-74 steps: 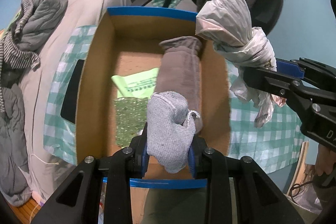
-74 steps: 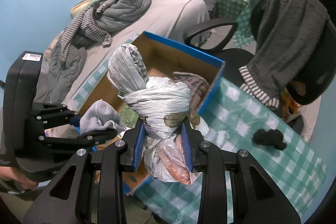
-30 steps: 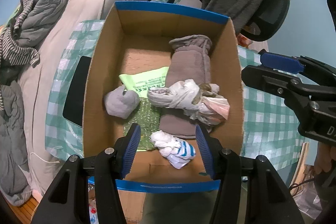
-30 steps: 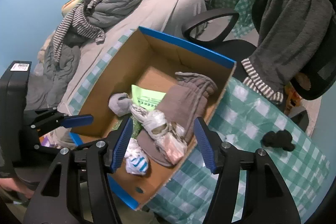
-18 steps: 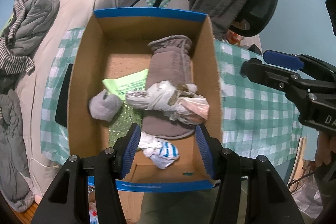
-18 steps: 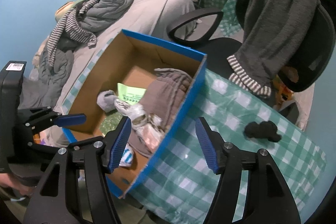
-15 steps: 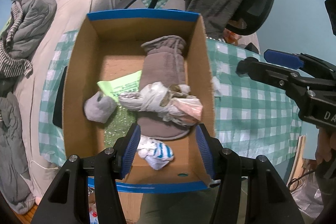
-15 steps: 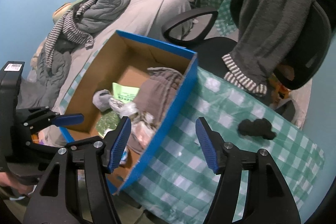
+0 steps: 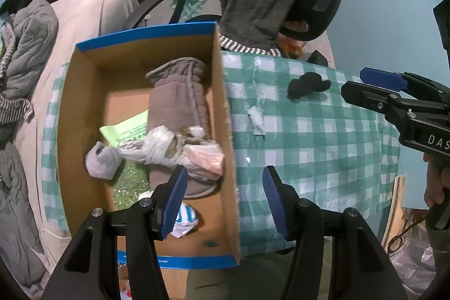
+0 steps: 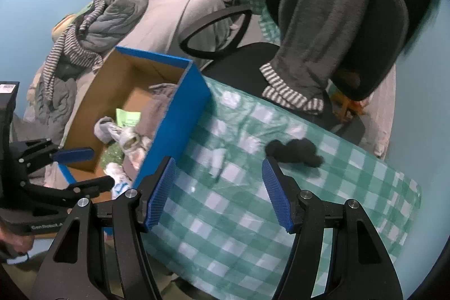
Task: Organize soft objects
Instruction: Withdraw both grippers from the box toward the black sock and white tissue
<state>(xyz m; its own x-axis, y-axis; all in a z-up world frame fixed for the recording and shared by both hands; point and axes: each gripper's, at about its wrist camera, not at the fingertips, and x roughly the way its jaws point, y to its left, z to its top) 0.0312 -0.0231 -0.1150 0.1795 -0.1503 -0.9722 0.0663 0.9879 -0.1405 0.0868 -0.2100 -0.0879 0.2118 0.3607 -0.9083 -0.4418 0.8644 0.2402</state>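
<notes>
An open cardboard box [image 9: 225, 114] with blue rims [image 10: 180, 117] stands on a green checked tablecloth [image 9: 323, 137]. Inside lie a rolled brown towel [image 9: 177, 106], a knotted plastic bag bundle [image 9: 171, 148], a grey sock ball [image 9: 99, 160] and a white-blue sock [image 9: 184, 218]. A black sock ball [image 9: 308, 85] lies on the cloth to the right of the box; it also shows in the right wrist view [image 10: 294, 152]. My left gripper [image 9: 223, 198] is open and empty above the box's right wall. My right gripper [image 10: 218, 191] is open and empty above the cloth, short of the black sock.
A small crumpled white scrap [image 9: 257, 120] lies on the cloth beside the box. An office chair draped with a grey towel [image 10: 317, 18] stands behind the table. A bed with piled grey clothes [image 10: 112, 10] lies to the left.
Both grippers let go of their loads, the grey sock ball and the bag bundle, which now lie in the box. Both views have swung right toward the black sock.
</notes>
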